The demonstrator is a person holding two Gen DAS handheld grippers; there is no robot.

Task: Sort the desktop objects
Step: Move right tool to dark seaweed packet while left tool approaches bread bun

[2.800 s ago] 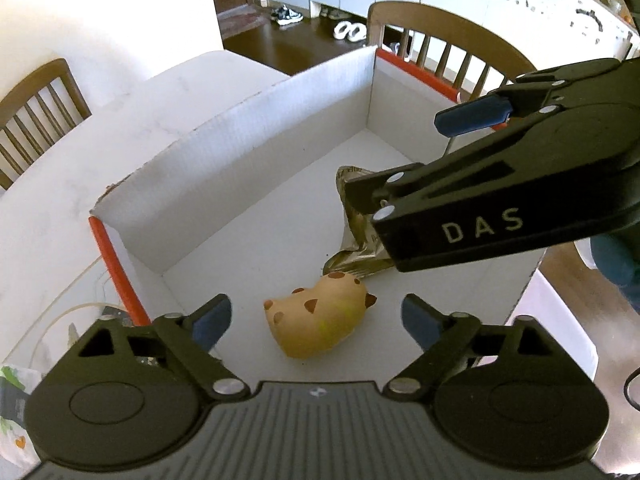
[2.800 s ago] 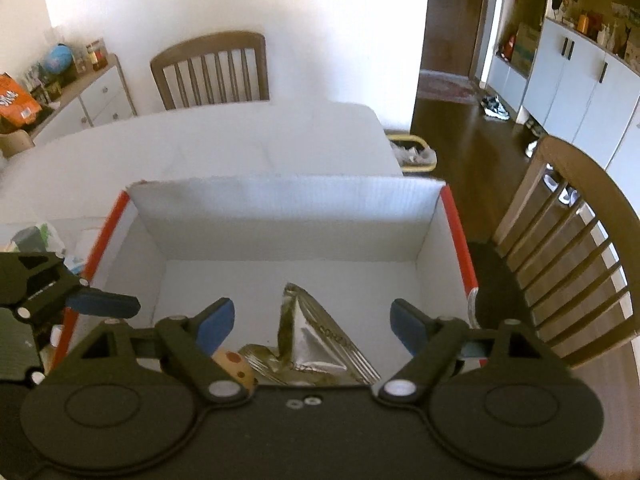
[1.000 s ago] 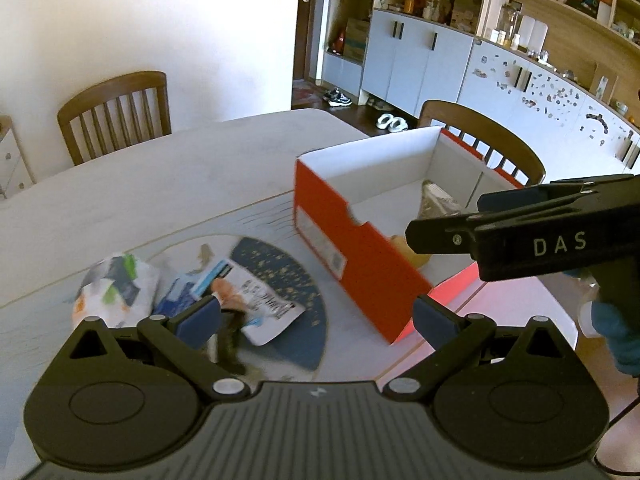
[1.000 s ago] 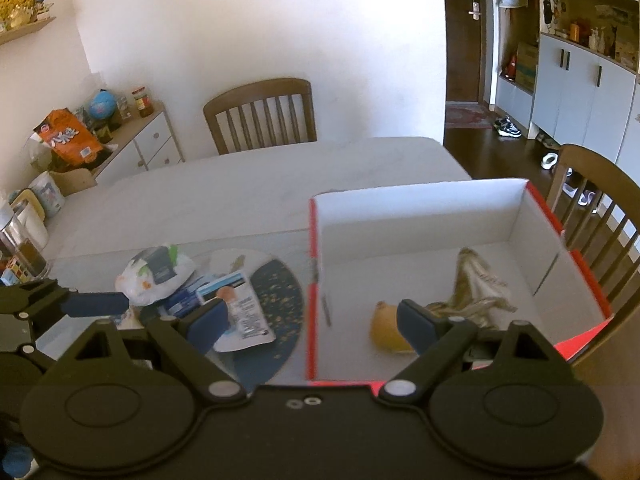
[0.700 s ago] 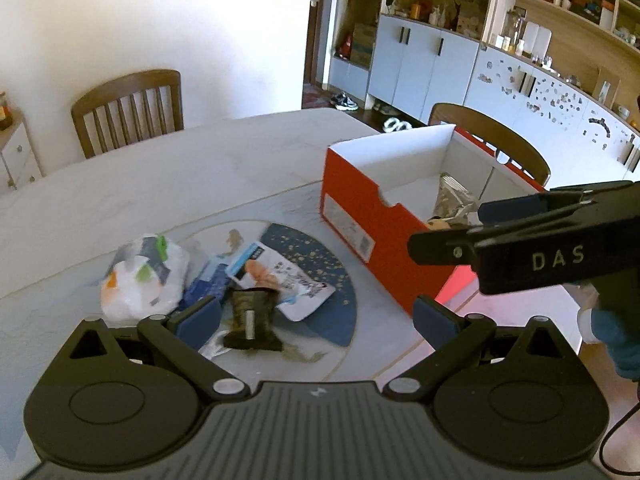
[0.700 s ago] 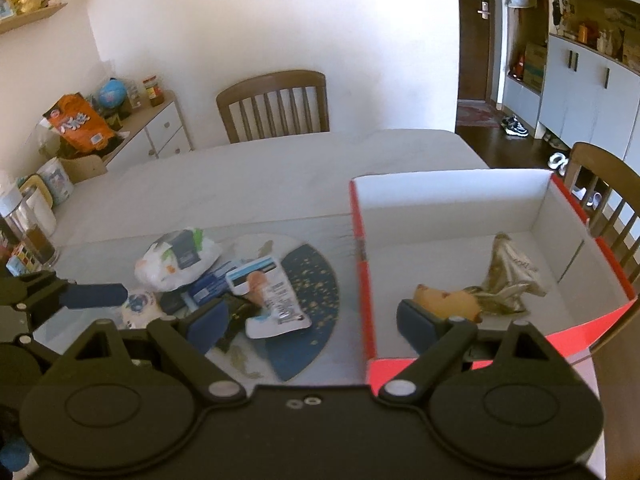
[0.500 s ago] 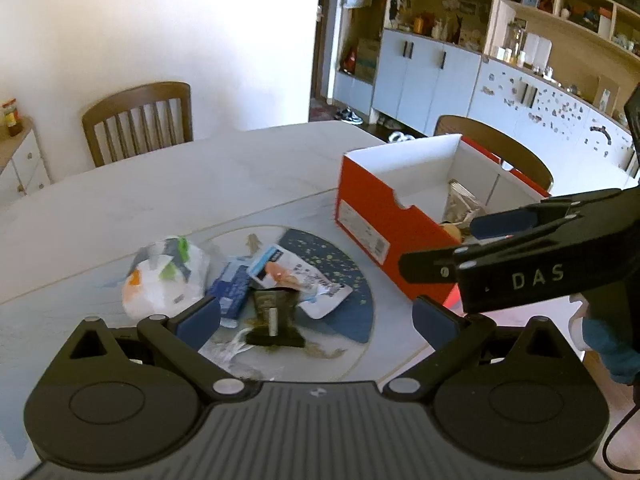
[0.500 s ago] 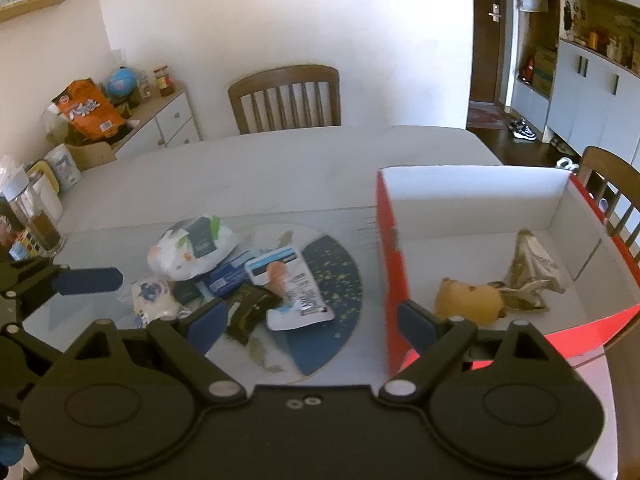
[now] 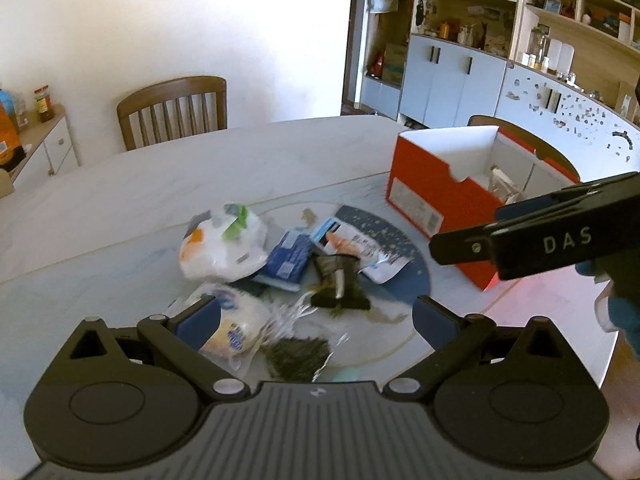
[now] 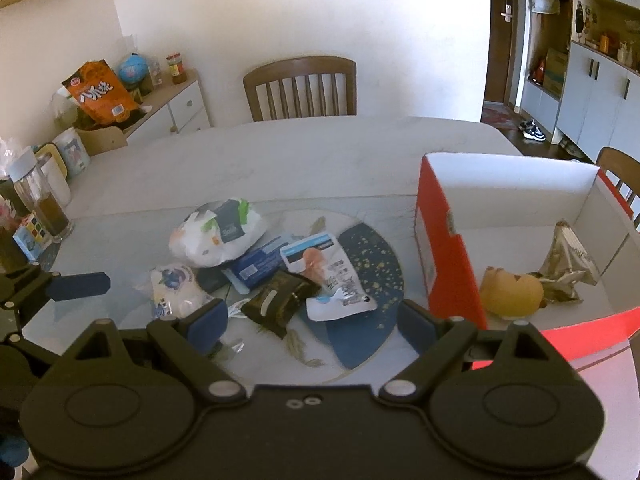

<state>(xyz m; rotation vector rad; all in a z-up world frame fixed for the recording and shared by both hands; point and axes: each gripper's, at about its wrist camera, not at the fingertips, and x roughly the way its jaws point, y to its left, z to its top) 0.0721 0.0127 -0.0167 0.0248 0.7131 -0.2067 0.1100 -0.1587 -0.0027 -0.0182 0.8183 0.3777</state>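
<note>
A pile of packets lies on the table's round blue mat (image 10: pixel 372 264): a white bag (image 9: pixel 224 246) (image 10: pixel 218 236), a blue packet (image 9: pixel 290 258) (image 10: pixel 256 264), a white printed sachet (image 9: pixel 352 248) (image 10: pixel 332 276), a dark green packet (image 9: pixel 338 284) (image 10: pixel 280 300) and a small white-blue pouch (image 9: pixel 236 328) (image 10: pixel 174 286). The red shoebox (image 9: pixel 440 196) (image 10: pixel 444 248) stands to the right; it holds a yellow toy (image 10: pixel 510 290) and a crumpled foil wrapper (image 10: pixel 568 260). My left gripper (image 9: pixel 316 320) is open and empty above the pile. My right gripper (image 10: pixel 312 324) is open and empty above the pile's near side.
Wooden chairs stand at the table's far side (image 10: pixel 300 86) and behind the box (image 9: pixel 524 148). Jars and a bottle (image 10: pixel 44 200) stand at the table's left edge. A sideboard with a snack bag (image 10: pixel 100 94) is at the far left.
Both grippers have pulled back from the shoebox and swung left, so the pile of packets now lies in front of them. Both stay open and empty.
</note>
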